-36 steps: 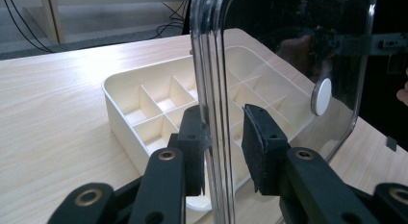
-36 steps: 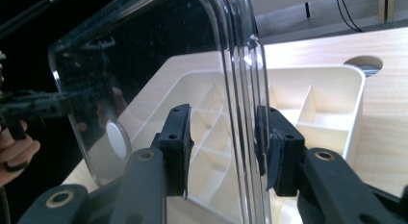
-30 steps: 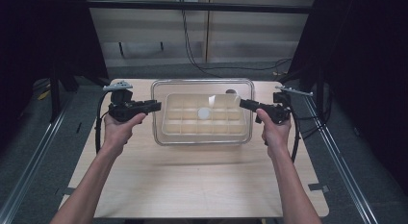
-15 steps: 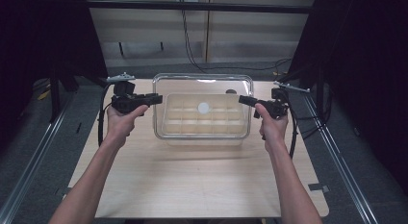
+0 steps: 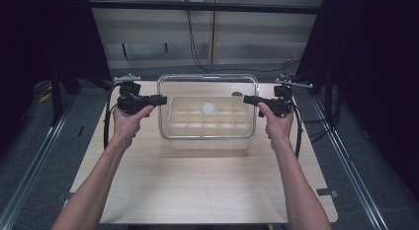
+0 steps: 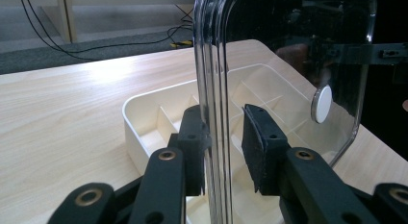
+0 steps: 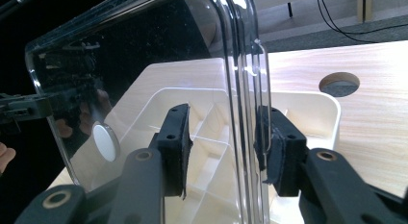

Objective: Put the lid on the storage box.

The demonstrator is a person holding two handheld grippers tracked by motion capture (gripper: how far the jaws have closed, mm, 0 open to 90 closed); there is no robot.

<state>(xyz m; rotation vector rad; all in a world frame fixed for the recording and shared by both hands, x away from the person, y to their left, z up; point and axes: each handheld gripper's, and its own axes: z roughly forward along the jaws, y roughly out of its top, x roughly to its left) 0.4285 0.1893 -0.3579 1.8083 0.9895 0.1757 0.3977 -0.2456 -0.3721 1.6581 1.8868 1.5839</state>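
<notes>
Fingers on both grippers straddle the edges of the clear lid (image 5: 207, 92): left gripper (image 6: 223, 152) has one pad on the rim, the other pad (image 6: 260, 147) a sliver off it; right gripper (image 7: 223, 147) shows a narrow gap on both sides of the rim. So both sit narrow around the lid, not visibly clamped hard.

Step in hand, as judged: lid lifted off the divided tray (image 5: 207, 126), held tilted with its far edge up, above and behind the tray on the wooden table (image 5: 197, 185). Left hand (image 5: 129, 122) and right hand (image 5: 276, 124) sit level at opposite short ends.

Next move calls for: both hands moving together, equal height, grip tightened before any swing, since the rim is thin and slick.

Materials:
- lid: transparent hard plastic, glossy, rounded corners, stepped rim, white round disc (image 5: 208, 108) near its middle
- tray: cream plastic, matte, grid of rectangular compartments, empty as far as visible
- pads: black, foam-like, flat
- table: pale wood grain, round hole (image 7: 339, 83) by the tray
</notes>
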